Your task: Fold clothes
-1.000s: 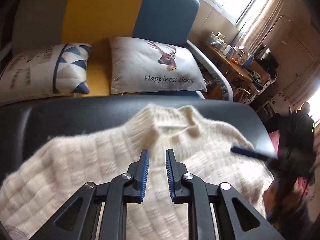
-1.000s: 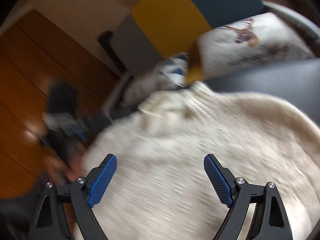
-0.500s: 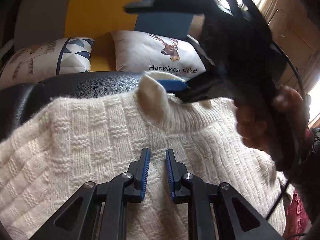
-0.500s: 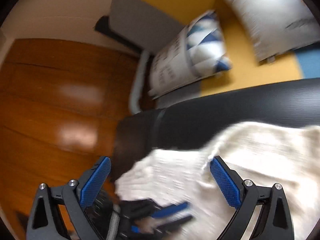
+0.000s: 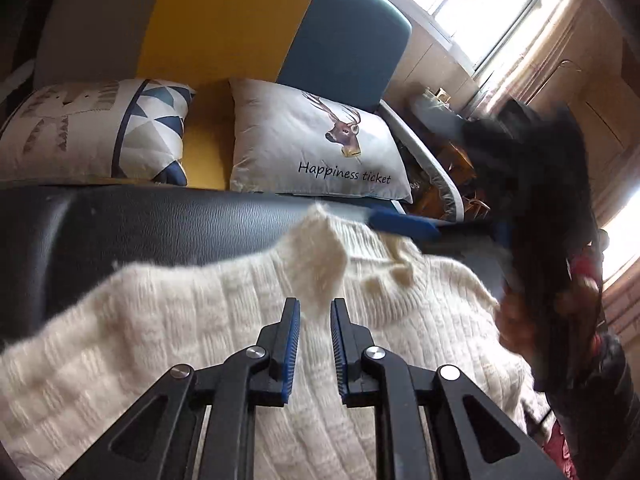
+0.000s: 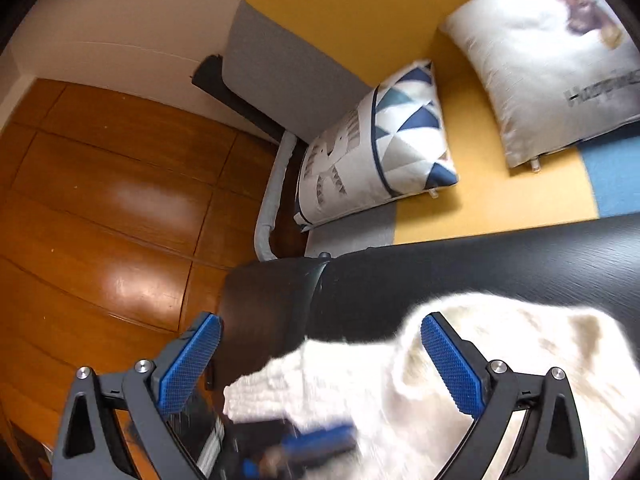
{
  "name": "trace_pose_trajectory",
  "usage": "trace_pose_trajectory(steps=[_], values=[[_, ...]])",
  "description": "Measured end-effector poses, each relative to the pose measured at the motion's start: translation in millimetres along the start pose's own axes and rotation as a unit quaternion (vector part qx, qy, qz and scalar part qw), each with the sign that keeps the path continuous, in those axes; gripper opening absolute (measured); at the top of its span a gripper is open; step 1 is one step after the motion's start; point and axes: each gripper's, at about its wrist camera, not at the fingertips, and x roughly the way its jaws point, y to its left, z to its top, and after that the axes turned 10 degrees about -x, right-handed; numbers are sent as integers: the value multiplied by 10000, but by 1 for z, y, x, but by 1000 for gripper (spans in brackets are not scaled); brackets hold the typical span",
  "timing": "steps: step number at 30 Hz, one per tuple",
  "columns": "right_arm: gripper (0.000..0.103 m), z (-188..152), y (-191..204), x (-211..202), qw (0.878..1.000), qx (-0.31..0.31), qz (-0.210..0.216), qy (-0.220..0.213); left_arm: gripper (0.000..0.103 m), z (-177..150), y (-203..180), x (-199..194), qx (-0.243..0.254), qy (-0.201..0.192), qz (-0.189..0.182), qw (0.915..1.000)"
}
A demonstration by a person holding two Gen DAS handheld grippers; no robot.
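A cream knitted sweater (image 5: 192, 344) lies spread over a black leather-look tabletop (image 5: 132, 232), its collar raised into a peak toward the far edge. Left claw (image 5: 315, 340): the 2 blue-padded fingers (image 5: 291, 344) stand nearly parallel with a narrow gap between them, poised over the knit just short of the collar, and nothing is seen clamped between them. Behind the tabletop, from left to right, a triangle-patterned cushion (image 5: 100, 128) and a deer-print cushion (image 5: 316, 148) lettered "Happiness ticket" rest on a sofa (image 5: 240, 20) banded grey, yellow and teal. Right claw (image 6: 318, 364): the jaws stand wide apart above the sweater's near-left part and the tabletop's corner, gripping nothing; in the left wrist view 1 blue finger of it (image 5: 404, 226) lies at the collar, motion-blurred, and whether it touches the knit cannot be told. A wooden floor (image 6: 100, 208) lies left of the tabletop.
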Motion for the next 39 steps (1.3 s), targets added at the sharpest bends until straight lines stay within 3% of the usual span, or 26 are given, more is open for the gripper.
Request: trace_pose_trajectory(steps=[5,7,8,9,12,15,17,21,24,32,39], values=[[102,-26,-15,-30,9987,-4,-482,180,15,22,-9,15,155,-14,224,9996],[102,-35,-27,-36,9971,123,-697,285,15,25,-11,27,244,-29,688,9973],[102,-37,-34,-36,9947,170,-964,325,10,26,-7,31,189,-78,849,9962],[102,-38,-40,-38,9929,152,-1142,292,8,27,0,32,41,-135,832,9964],[102,-38,-52,-48,9945,222,-1022,-63,6,28,19,30,-450,-147,547,9974],[102,-39,-49,-49,9942,76,-1072,-84,6,28,20,24,-628,-69,490,9968],[102,-43,-45,-53,9943,123,-1054,-69,15,26,20,15,-786,1,415,9960],[103,-59,-27,-70,9939,102,-1088,-113,16,2,18,-32,-1017,-150,71,9947],[103,-91,-2,-90,9947,-64,-1021,-136,16,-31,13,-72,-1006,-228,-11,9947],[103,-206,65,-114,9879,-526,-1416,347,16,-161,23,-161,-1105,-101,-142,9937],[103,-277,93,-112,9688,-792,-2254,653,16,-239,15,-169,-801,141,488,9955]])
